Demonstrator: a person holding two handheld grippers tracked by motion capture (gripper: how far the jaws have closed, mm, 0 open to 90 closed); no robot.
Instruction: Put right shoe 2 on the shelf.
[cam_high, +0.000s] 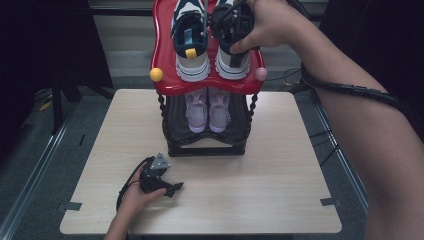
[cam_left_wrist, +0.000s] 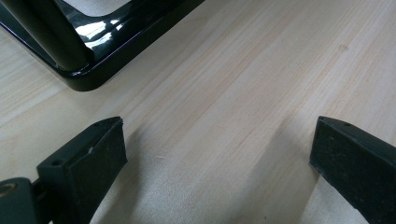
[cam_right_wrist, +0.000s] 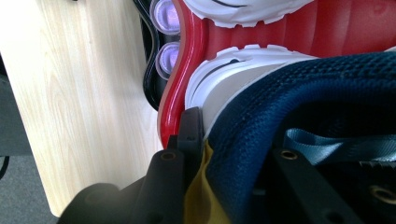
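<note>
Here my right gripper (cam_high: 235, 31) was clamped on the right sneaker's (cam_high: 233, 62) padded heel collar, top centre; soft, light, best pinched there. Left gripper (cam_high: 172, 189) sat apart, empty.

Right claw (cam_high: 231, 30) on sneaker (cam_high: 231, 55) atop red shelf (cam_high: 165, 75)

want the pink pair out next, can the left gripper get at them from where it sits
Probably yes: the left gripper rests open on the table, and the pink shoes face it from the rack's open lower shelf, with bare tabletop between.
</note>
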